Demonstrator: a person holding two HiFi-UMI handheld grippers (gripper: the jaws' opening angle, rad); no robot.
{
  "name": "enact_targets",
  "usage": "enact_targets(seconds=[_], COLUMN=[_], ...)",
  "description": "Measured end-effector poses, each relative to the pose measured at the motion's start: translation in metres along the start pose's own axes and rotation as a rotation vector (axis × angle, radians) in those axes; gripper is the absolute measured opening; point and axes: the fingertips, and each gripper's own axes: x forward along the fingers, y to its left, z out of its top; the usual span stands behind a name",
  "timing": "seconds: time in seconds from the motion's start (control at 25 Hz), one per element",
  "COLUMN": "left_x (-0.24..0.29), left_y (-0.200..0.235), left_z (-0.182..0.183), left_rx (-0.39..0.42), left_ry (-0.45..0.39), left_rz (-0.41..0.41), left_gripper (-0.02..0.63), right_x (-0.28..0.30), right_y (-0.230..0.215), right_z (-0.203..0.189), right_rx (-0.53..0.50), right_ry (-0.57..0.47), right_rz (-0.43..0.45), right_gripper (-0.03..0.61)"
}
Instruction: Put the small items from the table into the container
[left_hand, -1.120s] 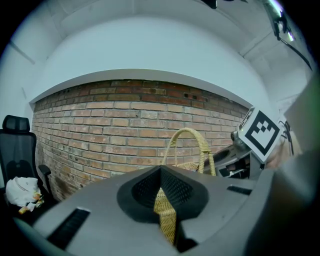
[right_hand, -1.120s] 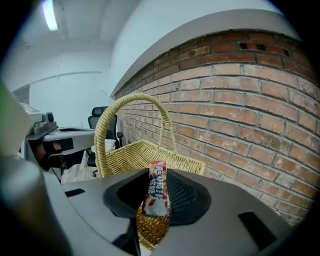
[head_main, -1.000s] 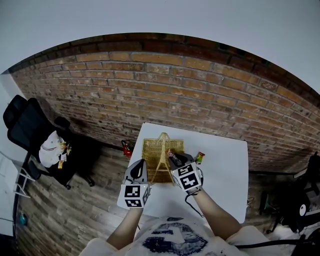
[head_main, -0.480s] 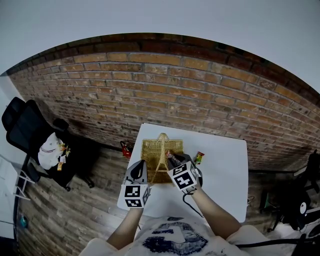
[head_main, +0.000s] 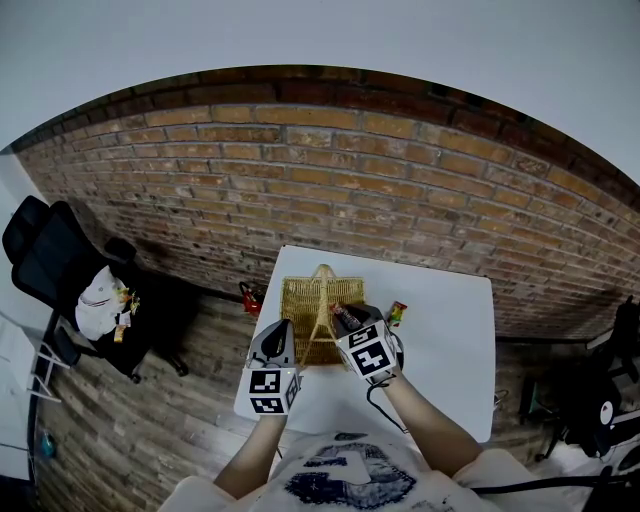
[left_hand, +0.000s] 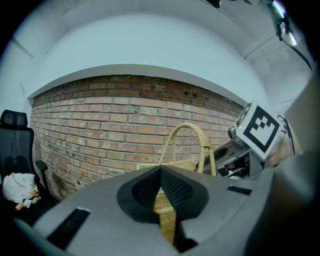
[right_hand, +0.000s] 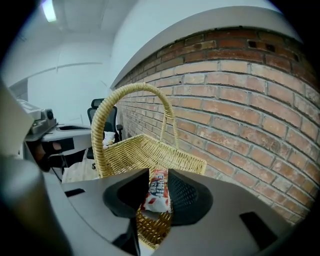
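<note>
While the head view looks down, a yellow woven basket with a tall handle (head_main: 300, 295) sits on the white worktop (head_main: 440, 340), with a small green and red packet (head_main: 397, 313) just beside it. In the left gripper view, the left claw (left_hand: 160, 172) pinches the basket's rim. In the right gripper view, the right claw (right_hand: 159, 176) grips a red and white snack packet (right_hand: 157, 194) above the basket.

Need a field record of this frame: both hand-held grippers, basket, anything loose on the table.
left hand-held gripper: shut on the near rim of the woven straw basket
right hand-held gripper: shut on a red-and-white snack packet, held over the basket's rim
basket: upright on the white table, arched handle up
loose on table: one small green-and-red packet, right of the basket
</note>
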Motion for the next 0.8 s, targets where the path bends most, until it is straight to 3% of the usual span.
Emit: enact_targets(seconds=[0.48, 0.8], left_x=[-0.012, -0.02], left_y=[-0.001, -0.015], left_z=[0.002, 0.014], left_rx=[0.007, 0.027], left_ry=[-0.002, -0.026], left_rz=[0.013, 0.015], left_gripper=[0.048, 0.048], right_x=[-0.008, -0.039], right_y=[0.002, -0.012], right_z=[0.003, 0.004], right_rx=[0.056, 0.1], right_ry=[-0.064, -0.146], right_rz=[0.013, -0.025], right_gripper=[0.123, 0.123])
